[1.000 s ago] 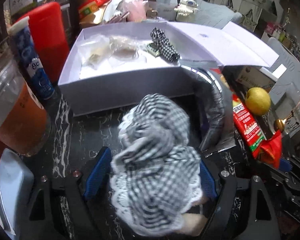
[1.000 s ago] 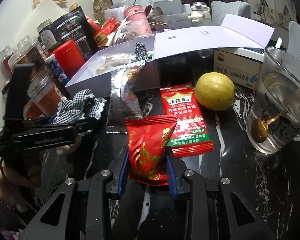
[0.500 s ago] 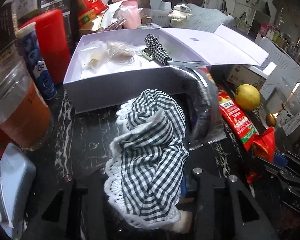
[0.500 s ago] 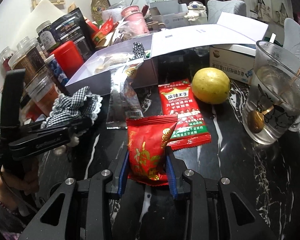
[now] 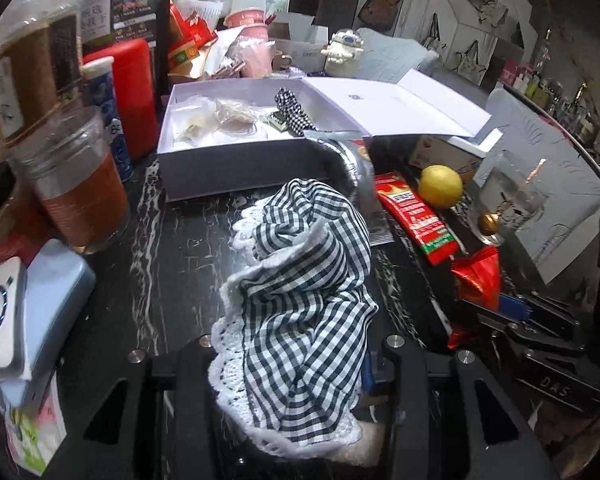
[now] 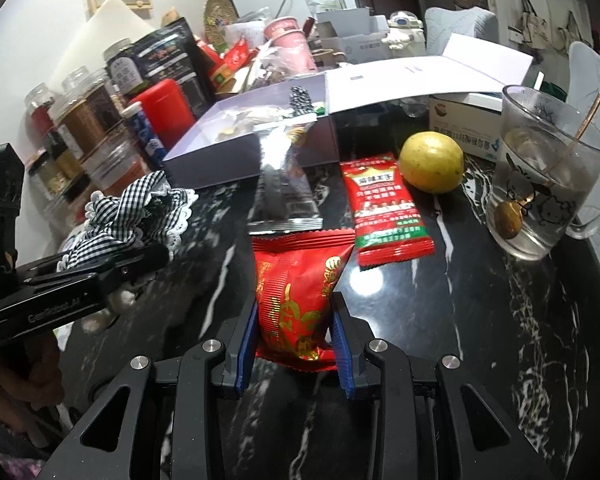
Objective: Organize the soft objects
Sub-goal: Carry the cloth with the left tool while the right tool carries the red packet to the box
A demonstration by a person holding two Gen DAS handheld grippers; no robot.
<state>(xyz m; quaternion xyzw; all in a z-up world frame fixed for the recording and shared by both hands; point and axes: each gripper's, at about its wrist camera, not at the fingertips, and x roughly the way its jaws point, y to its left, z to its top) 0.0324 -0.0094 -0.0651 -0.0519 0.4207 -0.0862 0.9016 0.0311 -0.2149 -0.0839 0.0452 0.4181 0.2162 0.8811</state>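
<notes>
A black-and-white checked cloth [image 5: 300, 300] with a white lace edge is clamped in the left gripper [image 5: 296, 364], whose jaws are drawn in on its lower folds; the jaws closed on it within the last second, and the bundle now stands up between them above the dark marble table [image 5: 160, 272]. In the right wrist view the same cloth [image 6: 136, 216] is seen bunched at the tip of the left gripper [image 6: 148, 256], held clear of the table just in front of the white box [image 6: 220, 156]. The box [image 5: 240, 172] lies open, its lid folded back to the right, and a smaller checked piece [image 5: 292, 110] rests inside it with some clear bags. The right gripper [image 6: 296, 344] is closed on a red snack packet [image 6: 296, 296], the blue pads [image 6: 342, 344] pressing its sides. Beyond it a silver packet [image 6: 284, 176] leans against the box front, a red-and-green packet [image 6: 384, 208] lies flat, and a yellow fruit [image 6: 432, 162] sits beside a glass mug [image 6: 548, 184] holding a spoon.
</notes>
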